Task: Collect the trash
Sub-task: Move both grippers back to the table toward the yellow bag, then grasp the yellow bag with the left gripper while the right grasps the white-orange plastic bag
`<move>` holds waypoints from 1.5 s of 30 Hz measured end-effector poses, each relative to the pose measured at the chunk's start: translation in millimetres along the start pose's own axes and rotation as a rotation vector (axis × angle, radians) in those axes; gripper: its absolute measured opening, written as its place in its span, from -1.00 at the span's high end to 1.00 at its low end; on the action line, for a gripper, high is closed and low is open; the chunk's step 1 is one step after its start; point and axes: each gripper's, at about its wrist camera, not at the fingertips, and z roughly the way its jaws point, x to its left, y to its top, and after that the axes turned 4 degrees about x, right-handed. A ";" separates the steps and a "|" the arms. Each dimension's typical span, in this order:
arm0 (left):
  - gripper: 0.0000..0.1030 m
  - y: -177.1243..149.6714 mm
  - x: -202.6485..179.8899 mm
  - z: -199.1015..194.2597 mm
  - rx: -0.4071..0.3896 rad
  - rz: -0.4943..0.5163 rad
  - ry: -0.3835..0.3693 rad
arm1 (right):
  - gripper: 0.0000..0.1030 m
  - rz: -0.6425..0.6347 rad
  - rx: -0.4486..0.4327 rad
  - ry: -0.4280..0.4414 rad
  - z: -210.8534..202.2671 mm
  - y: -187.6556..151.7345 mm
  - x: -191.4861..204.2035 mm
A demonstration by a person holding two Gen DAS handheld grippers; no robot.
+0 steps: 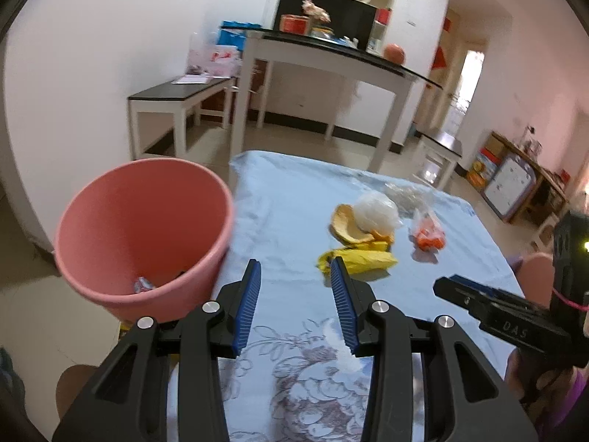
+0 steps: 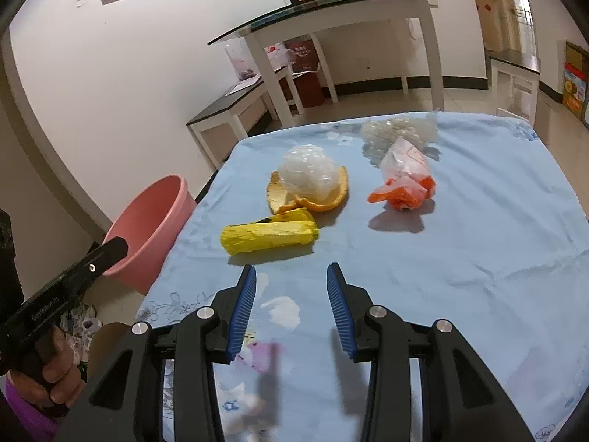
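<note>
Trash lies on a light blue flowered tablecloth [image 2: 460,258]: a yellow crumpled wrapper [image 2: 270,236] [image 1: 362,260], an orange peel [image 2: 279,195] [image 1: 346,226] with a clear plastic ball [image 2: 309,173] [image 1: 375,210] on it, an orange-and-clear bag [image 2: 405,180] [image 1: 429,234], and a clear crumpled bag [image 2: 397,130] at the back. A pink bin [image 1: 143,228] [image 2: 147,228] stands off the table's left edge, some scraps at its bottom. My left gripper [image 1: 296,269] is open and empty, just short of the yellow wrapper. My right gripper [image 2: 291,272] is open and empty, in front of the wrapper.
A glass-topped white table [image 1: 331,55] with boxes and a fruit stands behind, with low black-topped benches [image 1: 176,95] beside it. Shelves and boxes line the right wall [image 1: 515,180]. A hand [image 2: 55,364] holds the other gripper at the left edge.
</note>
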 end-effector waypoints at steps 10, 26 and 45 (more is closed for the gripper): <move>0.22 8.9 -24.5 35.1 0.078 0.125 -0.066 | 0.23 0.052 0.000 -0.020 1.7 4.1 -22.8; 0.22 24.8 -52.3 98.9 0.181 0.399 -0.127 | 0.17 0.119 0.002 -0.057 2.9 14.4 -47.5; 0.22 14.2 -54.9 130.6 0.248 0.437 -0.154 | 0.17 0.164 0.008 -0.087 15.1 31.8 -60.5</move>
